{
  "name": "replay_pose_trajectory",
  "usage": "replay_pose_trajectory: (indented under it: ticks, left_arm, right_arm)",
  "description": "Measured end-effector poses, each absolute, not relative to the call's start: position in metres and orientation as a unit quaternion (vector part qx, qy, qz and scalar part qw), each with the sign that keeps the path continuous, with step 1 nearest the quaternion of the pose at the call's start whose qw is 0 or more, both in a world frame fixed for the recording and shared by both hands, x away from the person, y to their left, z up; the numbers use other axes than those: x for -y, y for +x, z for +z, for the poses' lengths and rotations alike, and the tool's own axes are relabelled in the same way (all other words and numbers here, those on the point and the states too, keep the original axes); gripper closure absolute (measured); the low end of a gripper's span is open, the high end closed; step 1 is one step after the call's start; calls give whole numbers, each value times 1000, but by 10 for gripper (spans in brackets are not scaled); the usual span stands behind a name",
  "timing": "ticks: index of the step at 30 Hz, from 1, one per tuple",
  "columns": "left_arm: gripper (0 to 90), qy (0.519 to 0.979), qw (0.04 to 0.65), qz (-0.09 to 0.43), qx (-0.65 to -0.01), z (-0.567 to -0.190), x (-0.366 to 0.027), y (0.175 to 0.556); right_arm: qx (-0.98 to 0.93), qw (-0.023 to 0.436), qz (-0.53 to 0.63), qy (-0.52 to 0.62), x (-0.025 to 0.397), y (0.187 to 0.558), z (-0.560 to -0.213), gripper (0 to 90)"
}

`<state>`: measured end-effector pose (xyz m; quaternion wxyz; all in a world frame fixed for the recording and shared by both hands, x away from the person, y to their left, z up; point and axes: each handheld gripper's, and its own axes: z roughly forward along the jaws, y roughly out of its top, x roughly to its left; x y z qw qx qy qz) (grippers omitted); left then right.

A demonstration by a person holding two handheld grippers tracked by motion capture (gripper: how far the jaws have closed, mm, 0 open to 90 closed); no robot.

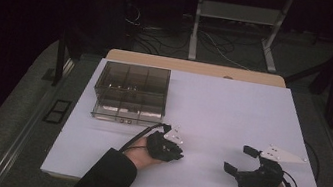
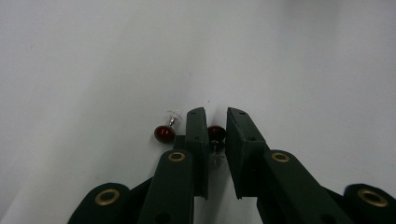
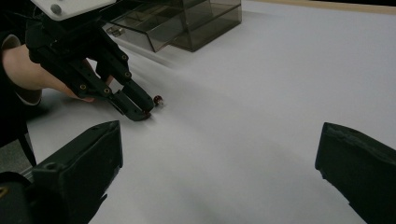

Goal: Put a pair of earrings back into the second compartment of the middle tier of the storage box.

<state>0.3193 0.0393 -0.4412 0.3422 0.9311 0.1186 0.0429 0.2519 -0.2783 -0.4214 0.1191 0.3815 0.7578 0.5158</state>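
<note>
Two small dark red bead earrings with thin metal posts lie on the white table. One earring sits between the jaws of my left gripper, which is shut on it with its tips down on the table. The other earring lies just outside that gripper's left jaw, also seen as a red bead beside the left gripper. In the high view the left gripper is at the front middle of the table. My right gripper stands open to its right, with nothing between its jaws.
A smoky clear box with several compartments stands at the back left of the white table, just beyond the left hand; it also shows at the top of the right gripper view. Cables and a stand's legs are on the floor behind.
</note>
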Motion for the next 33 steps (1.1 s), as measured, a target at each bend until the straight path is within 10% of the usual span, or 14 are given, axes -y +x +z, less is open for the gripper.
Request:
replay_pose_trajectory:
  ticks: [33]
  left_arm:
    - [786,887,426,4,-177,-371,-91,327]
  right_arm:
    - [-757,122,512,386,279,253,-422,4]
